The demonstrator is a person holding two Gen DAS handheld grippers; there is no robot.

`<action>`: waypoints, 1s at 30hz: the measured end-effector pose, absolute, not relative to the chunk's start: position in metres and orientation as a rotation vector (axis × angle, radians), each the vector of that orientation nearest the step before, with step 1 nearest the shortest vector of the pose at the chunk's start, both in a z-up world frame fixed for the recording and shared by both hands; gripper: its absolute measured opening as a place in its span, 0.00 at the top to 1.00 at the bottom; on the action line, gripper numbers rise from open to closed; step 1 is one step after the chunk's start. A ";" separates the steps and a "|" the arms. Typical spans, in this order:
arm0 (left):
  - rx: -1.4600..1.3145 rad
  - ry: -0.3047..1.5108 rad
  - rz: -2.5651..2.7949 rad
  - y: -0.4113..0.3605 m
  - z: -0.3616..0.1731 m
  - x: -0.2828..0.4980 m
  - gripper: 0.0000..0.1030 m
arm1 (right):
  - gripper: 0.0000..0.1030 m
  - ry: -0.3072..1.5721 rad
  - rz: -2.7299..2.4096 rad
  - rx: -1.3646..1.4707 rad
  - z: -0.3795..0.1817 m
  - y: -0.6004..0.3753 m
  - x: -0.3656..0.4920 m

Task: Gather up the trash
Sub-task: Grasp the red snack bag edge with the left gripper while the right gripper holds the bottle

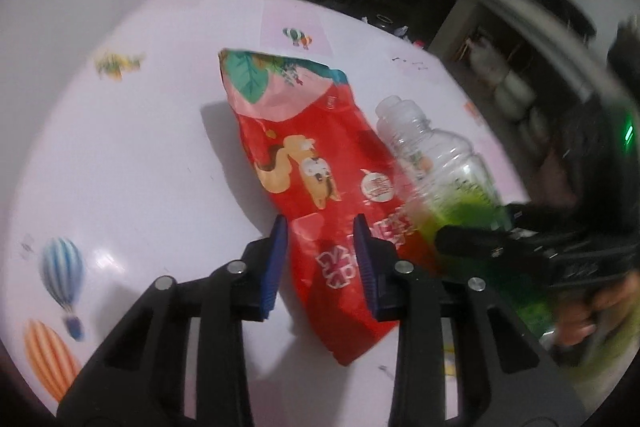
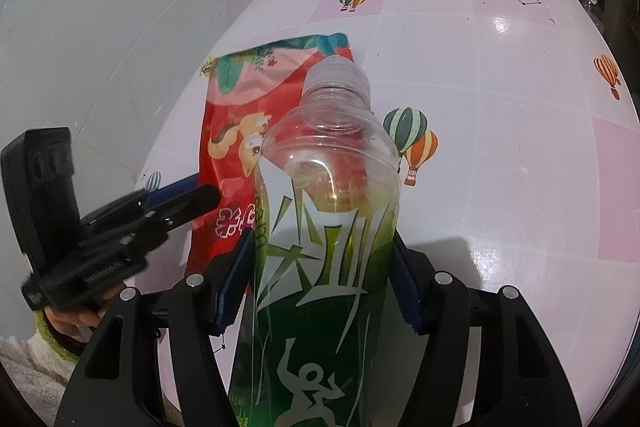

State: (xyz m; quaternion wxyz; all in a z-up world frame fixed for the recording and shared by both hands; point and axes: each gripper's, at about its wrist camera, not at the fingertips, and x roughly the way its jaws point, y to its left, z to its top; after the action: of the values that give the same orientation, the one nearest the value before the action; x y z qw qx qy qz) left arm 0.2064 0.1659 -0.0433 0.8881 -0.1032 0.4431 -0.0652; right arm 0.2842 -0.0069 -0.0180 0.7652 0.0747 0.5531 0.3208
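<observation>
Pink-and-white tiled worktop (image 2: 500,107) with hot-air-balloon stickers is the scene, dark shelving behind it. Task stuff first: an empty clear plastic bottle (image 2: 332,227) with a green label is clamped in the right claw (image 2: 324,279), blue pads pressing both sides, neck pointing toward the far edge. Just beside it, a red snack bag (image 1: 316,179) with a cartoon squirrel lies flat near the middle of the worktop. The left claw (image 1: 320,263) sits partly open around the bag's near end, pads either side, but I don't think it has pinched it yet. So my guess is one piece of trash is grabbed, the second is about to be, and no bin is in view yet.
</observation>
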 end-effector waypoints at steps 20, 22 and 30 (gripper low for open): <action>-1.135 0.903 -0.398 0.246 -0.102 0.230 0.73 | 0.40 1.200 0.693 0.153 -0.016 -0.003 0.283; -1.095 0.921 -0.382 0.243 -0.101 0.233 0.73 | 0.40 1.199 0.692 0.153 -0.016 -0.002 0.283; -0.711 0.933 -0.239 0.219 -0.074 0.233 0.73 | 0.40 1.198 0.686 0.147 -0.015 -0.001 0.283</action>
State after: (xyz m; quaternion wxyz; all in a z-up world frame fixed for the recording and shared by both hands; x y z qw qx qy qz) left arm 0.2331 0.2188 -0.0741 0.8261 -0.3345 0.4394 -0.1125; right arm 0.2833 -0.0009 -0.0149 0.7686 0.0678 0.5520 0.3161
